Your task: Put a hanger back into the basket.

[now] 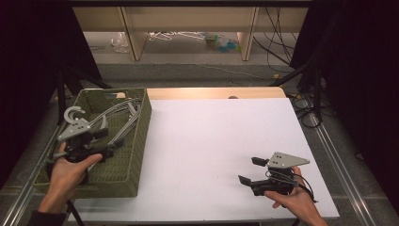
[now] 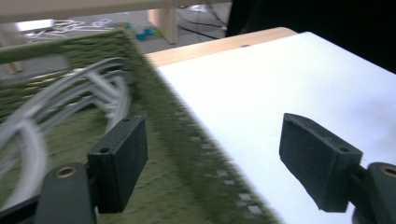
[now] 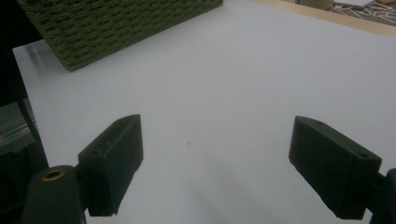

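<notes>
A green woven basket (image 1: 142, 136) stands on the left end of the white table (image 1: 221, 136). Several pale grey clothes hangers (image 1: 117, 115) lie in it, one hook (image 1: 73, 113) sticking up at its left side. My left gripper (image 1: 104, 142) is held over the basket, open, with nothing between its jaws. In the left gripper view the left gripper (image 2: 215, 158) straddles the basket's right wall (image 2: 187, 135), with the hangers (image 2: 70, 93) to the left. My right gripper (image 1: 251, 170) rests low over the table's near right part, open and empty. The right gripper view has the right gripper (image 3: 229, 163) over bare table and the basket (image 3: 107, 28) far off.
A wooden strip (image 1: 211, 92) borders the table's far edge. Beyond it are shelf legs (image 1: 134, 37), loose hangers (image 1: 174, 35) and cables (image 1: 277, 42) on the floor. Black stands (image 1: 317, 89) and dark curtains flank both sides. A metal rail (image 1: 26, 188) runs along the basket's left.
</notes>
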Motion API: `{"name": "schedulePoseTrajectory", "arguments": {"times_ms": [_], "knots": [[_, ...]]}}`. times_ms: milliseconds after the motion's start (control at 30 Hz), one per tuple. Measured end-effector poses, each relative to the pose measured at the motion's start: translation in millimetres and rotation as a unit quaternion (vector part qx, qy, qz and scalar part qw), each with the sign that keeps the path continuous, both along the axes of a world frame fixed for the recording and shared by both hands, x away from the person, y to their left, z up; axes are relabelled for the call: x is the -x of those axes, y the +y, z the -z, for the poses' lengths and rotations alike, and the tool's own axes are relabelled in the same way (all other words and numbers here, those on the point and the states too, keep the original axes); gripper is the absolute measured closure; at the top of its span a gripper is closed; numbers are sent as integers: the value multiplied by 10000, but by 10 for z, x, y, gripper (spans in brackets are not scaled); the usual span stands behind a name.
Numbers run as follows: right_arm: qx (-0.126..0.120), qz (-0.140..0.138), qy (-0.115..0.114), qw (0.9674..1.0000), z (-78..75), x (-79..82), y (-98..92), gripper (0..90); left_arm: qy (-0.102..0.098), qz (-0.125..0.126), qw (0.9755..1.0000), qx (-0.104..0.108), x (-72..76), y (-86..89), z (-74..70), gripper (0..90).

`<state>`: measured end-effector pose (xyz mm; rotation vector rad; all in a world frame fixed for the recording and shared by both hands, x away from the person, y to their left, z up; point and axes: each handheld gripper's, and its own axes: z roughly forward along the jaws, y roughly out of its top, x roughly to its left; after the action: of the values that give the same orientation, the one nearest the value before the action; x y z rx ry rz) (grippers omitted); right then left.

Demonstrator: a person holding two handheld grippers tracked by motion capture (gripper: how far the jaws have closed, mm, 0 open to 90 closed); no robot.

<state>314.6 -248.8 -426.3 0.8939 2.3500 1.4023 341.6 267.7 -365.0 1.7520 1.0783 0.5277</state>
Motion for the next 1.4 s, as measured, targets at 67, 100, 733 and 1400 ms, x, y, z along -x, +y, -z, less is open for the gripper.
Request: {"name": "schedulePoseTrajectory", "arguments": {"times_ms": [67, 100, 733, 1400], "knots": [[-10, -14, 16, 10000, 5, -6, 0, 186, 2, 97, 9999, 37, 41, -129, 15, 210], [-3, 15, 14, 10000, 5, -6, -1, 186, -33, 176, 9998, 25, 69, -202, 21, 210], [-103, 17, -38, 9999, -13, 69, 31, 180, -410, 908, 9949, -146, 558, -846, 378, 206], [-128, 50, -190, 9997, 54, 276, 30, 166, -464, 1027, 9936, -16, 651, -853, 531, 173]]}}
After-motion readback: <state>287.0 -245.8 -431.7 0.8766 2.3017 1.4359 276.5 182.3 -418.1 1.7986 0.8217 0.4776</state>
